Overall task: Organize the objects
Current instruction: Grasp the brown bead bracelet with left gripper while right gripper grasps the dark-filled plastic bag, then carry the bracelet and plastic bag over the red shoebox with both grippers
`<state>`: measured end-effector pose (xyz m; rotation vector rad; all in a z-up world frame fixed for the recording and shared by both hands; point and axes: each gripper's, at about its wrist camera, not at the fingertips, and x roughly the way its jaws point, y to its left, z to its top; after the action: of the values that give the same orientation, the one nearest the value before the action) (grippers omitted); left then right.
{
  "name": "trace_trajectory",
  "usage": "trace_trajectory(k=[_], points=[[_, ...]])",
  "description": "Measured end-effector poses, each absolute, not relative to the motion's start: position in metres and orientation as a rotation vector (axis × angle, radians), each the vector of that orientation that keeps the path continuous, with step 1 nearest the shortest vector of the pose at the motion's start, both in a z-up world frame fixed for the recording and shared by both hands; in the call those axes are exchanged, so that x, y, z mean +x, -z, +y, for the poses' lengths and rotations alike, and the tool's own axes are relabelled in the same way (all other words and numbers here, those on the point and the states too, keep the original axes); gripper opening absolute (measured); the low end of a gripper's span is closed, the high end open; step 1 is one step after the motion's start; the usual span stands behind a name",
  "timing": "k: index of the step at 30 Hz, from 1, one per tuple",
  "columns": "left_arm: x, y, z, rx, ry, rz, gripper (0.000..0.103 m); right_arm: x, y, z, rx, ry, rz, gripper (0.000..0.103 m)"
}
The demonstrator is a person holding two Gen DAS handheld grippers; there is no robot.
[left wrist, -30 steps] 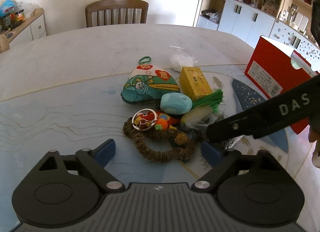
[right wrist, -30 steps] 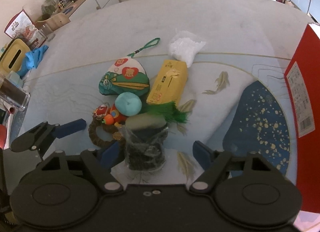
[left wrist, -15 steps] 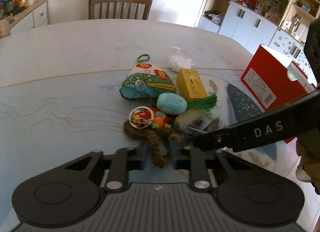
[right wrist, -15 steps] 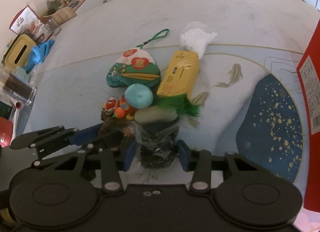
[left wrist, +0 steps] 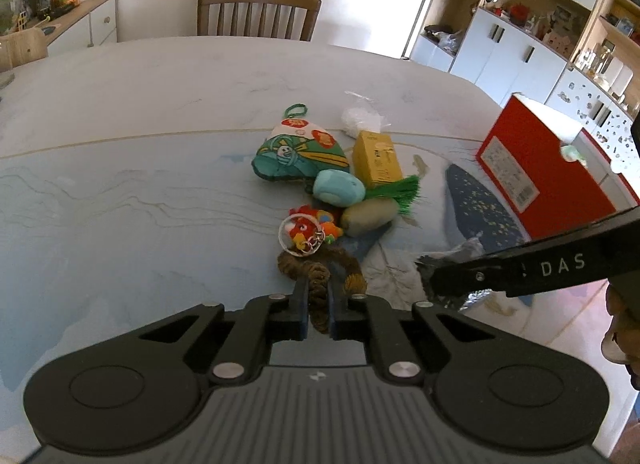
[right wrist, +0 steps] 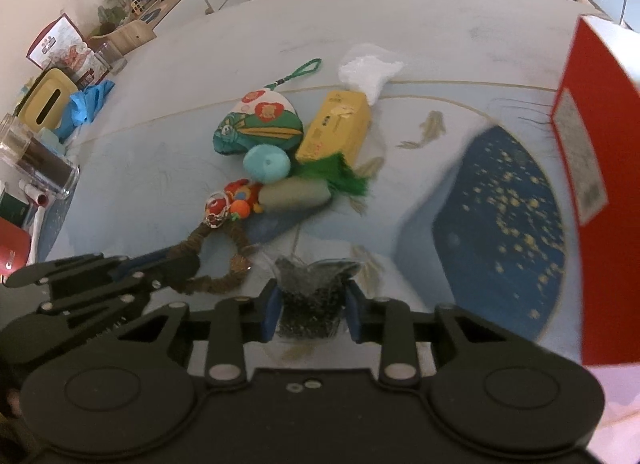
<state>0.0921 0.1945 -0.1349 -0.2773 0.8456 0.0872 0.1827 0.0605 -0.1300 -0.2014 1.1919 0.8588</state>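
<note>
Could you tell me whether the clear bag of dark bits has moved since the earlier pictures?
Yes. The bag of dark bits, pinched in the right gripper, has come away from the beige oval pouch it lay against, toward the camera.

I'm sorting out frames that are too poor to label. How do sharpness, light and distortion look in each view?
Left wrist view: sharp; bright light from the doorway washes out the back wall; fisheye bends the table edge. Right wrist view: the red box and the blue patch on the table are smeared by motion blur, while the yellow box at centre stays readable; corners darken.
</note>
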Motion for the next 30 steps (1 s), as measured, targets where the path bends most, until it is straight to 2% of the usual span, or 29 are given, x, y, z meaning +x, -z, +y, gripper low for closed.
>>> trace_trajectory(k=[14, 30], points=[[0.074, 0.074, 0.152, -0.255, -0.037, 0.741, 0.008, 0.174, 0.077, -0.008, -0.141, -0.872, 1.07, 0.031], [0.119, 0.009, 0.063, -0.231, 0.15, 0.667, 0.008, 0.208, 0.035, -0.101, -0.082, -0.79, 0.952, 0.031]])
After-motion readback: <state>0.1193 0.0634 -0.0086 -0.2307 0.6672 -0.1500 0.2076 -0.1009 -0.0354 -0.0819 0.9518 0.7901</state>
